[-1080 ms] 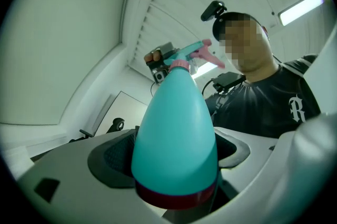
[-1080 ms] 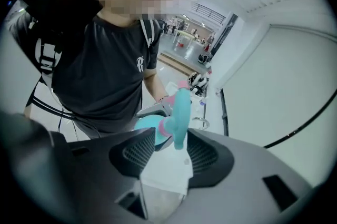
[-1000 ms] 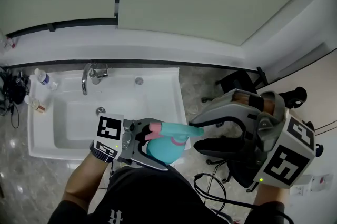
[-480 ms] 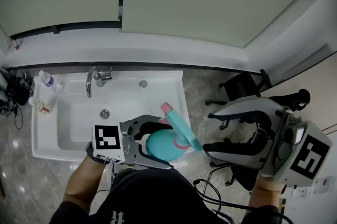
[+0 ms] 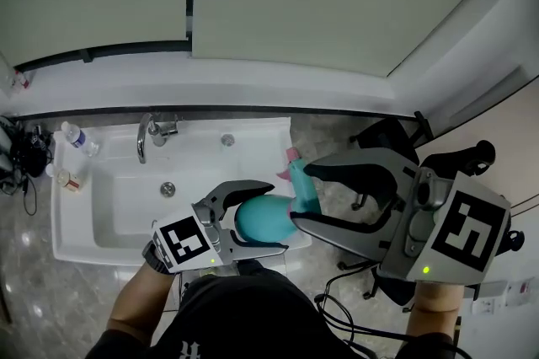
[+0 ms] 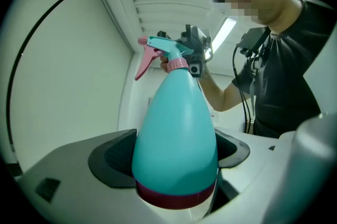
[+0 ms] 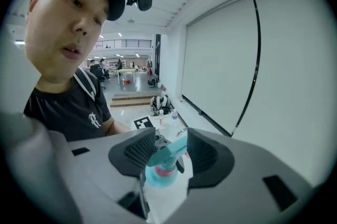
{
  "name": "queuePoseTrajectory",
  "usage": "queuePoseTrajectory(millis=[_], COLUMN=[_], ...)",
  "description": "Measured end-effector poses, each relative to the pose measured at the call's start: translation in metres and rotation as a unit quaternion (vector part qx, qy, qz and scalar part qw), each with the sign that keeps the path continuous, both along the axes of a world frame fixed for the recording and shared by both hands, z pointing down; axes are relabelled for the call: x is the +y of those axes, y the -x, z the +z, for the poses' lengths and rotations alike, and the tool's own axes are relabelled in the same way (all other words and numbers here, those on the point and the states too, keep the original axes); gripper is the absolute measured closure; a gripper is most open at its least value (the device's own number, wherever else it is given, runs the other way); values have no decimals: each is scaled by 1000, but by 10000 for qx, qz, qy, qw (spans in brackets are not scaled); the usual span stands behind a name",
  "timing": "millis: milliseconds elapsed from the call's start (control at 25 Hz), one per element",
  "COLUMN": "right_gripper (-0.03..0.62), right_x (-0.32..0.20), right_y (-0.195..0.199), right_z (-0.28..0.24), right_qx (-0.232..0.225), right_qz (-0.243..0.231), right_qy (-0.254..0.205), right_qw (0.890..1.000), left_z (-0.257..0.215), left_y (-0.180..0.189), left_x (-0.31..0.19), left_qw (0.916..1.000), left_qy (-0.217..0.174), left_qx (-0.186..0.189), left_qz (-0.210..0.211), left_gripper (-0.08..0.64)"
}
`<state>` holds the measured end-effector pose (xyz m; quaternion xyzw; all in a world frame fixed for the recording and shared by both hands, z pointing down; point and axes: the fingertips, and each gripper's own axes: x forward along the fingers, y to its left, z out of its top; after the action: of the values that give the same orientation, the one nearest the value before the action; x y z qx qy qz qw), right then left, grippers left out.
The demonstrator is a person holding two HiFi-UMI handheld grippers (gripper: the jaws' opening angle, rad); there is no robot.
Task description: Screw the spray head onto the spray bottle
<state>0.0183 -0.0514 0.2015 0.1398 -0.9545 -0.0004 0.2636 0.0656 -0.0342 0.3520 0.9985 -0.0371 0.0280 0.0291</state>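
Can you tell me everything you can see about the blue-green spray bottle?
The spray bottle is smooth teal plastic, egg-shaped, with a dark pink band round its bottom. On top sits a teal spray head with a pink trigger and collar. It is held in the air, tipped sideways, its fat end clamped in the left gripper. The right gripper straddles the head; whether it squeezes is unclear.

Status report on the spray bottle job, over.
Left gripper clamped on spray bottle. Right gripper on spray head, head seated on the neck. Held over sink corner, nothing blocking.
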Motion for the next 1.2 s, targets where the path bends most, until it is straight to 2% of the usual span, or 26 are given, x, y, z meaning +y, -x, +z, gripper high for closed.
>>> queuePoseTrajectory(millis=[160,240,320,480,560,640,760,800,920,1000,1120,1200], right_gripper=[410,463,462,462,462,462,460,455,370,334,333,333], right_x=[-6,-8,-9,-5,4,21,41,43,50,55,59,62], right_y=[-6,-10,-10,2,4,-7,-32,-37,-37,-35,-28,-15], right_z=[7,8,8,-3,-9,-11,-9,-8,-8,-11,-5,13], right_qx=[232,270,321,123,41,236,743,846,846,909,1172,1350], right_qz=[233,280,237,-112,-565,-1311,-2246,-2400,-2826,-3157,-3547,-3827], right_qy=[56,19,-92,-561,-786,-1043,-1471,-1568,-1657,-1734,-1818,-1692], right_qw=[9994,9992,9992,9983,9953,9856,9604,9543,9410,9284,9096,8981], left_z=[4,7,7,13,15,10,-3,-6,-14,-23,-26,-19], left_y=[1,2,1,-1,0,0,-1,0,4,3,1,6], left_x=[-1,-3,-4,-4,-3,2,20,27,46,55,68,73], left_qw=[9998,9995,9992,9991,9993,9992,9966,9948,9864,9800,9728,9695], left_qy=[-37,-26,28,223,189,138,143,172,264,330,385,398], left_qx=[48,103,210,342,312,283,356,404,592,677,647,601], left_qz=[-213,-311,-342,-135,31,249,728,924,1509,1844,2190,2344], left_gripper=[144,144,143,144,144,144,144,144,143,143,143,143])
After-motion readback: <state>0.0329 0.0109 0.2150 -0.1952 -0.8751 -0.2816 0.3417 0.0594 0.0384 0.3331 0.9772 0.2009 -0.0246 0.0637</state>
